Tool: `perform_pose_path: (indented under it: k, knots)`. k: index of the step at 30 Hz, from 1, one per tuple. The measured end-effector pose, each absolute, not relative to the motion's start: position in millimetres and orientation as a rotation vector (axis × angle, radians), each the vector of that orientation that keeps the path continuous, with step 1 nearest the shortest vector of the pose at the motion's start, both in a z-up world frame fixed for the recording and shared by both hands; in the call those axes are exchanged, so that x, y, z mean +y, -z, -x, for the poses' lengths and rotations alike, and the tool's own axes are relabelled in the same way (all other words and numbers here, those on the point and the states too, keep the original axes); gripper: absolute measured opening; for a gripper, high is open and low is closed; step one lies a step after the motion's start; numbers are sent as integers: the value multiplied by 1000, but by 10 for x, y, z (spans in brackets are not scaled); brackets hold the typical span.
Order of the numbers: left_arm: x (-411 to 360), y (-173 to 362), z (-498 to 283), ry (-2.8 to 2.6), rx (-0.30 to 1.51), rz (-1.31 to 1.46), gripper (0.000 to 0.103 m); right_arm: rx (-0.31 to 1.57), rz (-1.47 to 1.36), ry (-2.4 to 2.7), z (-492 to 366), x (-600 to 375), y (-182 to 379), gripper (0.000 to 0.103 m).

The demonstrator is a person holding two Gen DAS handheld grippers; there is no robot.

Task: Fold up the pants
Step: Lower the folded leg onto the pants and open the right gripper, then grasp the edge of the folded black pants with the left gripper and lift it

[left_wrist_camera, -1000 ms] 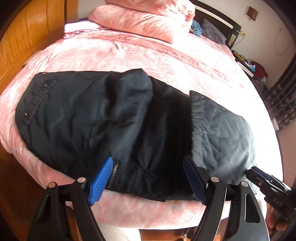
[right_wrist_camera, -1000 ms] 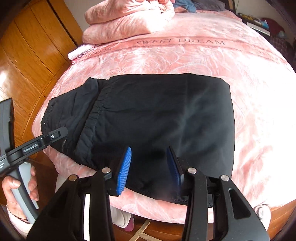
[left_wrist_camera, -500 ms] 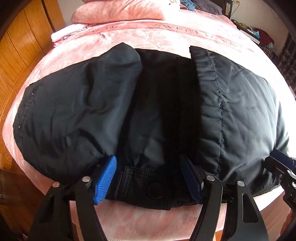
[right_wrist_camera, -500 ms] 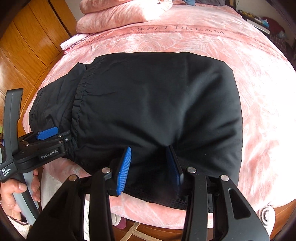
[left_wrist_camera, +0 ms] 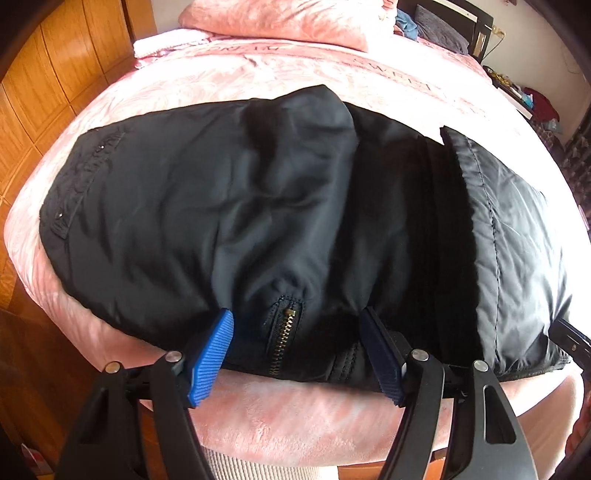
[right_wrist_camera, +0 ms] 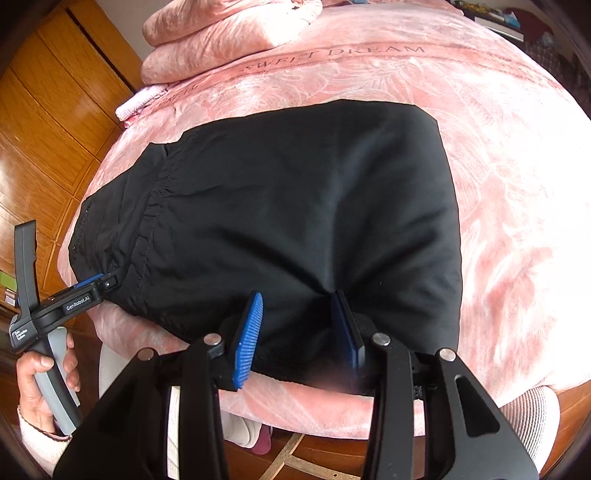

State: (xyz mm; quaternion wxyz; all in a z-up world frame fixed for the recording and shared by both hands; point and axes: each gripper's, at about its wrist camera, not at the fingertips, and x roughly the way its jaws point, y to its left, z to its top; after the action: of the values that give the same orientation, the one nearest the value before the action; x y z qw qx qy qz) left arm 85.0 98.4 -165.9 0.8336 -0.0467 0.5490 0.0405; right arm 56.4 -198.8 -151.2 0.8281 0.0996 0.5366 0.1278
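Note:
Black padded pants (left_wrist_camera: 236, 206) lie folded on the pink bed (left_wrist_camera: 295, 417), hem end laid over the waist part. My left gripper (left_wrist_camera: 295, 321) hangs at the near edge. It is open, and the brass zipper (left_wrist_camera: 282, 341) and the waistband lie between its wide-set blue pads (left_wrist_camera: 210, 354). My right gripper (right_wrist_camera: 297, 299) sits at the near edge of the folded leg part (right_wrist_camera: 314, 206), shut on a thick bunch of cloth. Creases run toward its right pad (right_wrist_camera: 345, 328). The right wrist view shows the left gripper (right_wrist_camera: 105, 282) held by a hand (right_wrist_camera: 37, 384) at the pants' left end.
Pink pillows (right_wrist_camera: 229, 33) and a folded blanket are stacked at the head of the bed. A wooden wardrobe (right_wrist_camera: 40, 129) stands close on the left. A cluttered bedside stand (left_wrist_camera: 517, 92) is at the far right. The bed's near edge drops off just below both grippers.
The left gripper narrowed a little, sank toward the pants and slid left, so the zipper, not the button, lies between its jaws. The right gripper came closer to the cloth.

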Motion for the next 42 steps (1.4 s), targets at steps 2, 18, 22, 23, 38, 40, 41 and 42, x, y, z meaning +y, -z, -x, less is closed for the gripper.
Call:
perform_pose_path:
  k: [2, 18, 22, 23, 38, 40, 41, 42]
  knots:
    - [1069, 1584, -822, -94, 1145, 118, 70, 1094, -199, -296, -546, -1931, 1386, 41]
    - [2566, 1537, -342, -324, 1126, 420, 69, 1158, -111, -600, -763, -619, 1469, 41]
    - [2825, 1641, -368, -337, 1124, 520, 69, 1210, -108, -573, -851, -579, 1638, 42]
    - [2900, 1648, -376, -346, 1122, 550, 69, 1216, -125, -576, -867, -587, 1658, 42]
    - [3659, 2032, -248, -364, 1047, 952, 56, 1212, -113, -583, -852, -617, 1712, 43]
    - [3705, 2011, -220, -352, 1004, 1003, 40, 1210, -111, -585, -852, -613, 1719, 43]
    - [3708, 2010, -229, -344, 985, 1023, 38, 1210, -110, -584, -855, -609, 1721, 43]
    - [3735, 2015, -228, -336, 972, 1043, 36, 1211, -110, -584, -856, -615, 1722, 43]
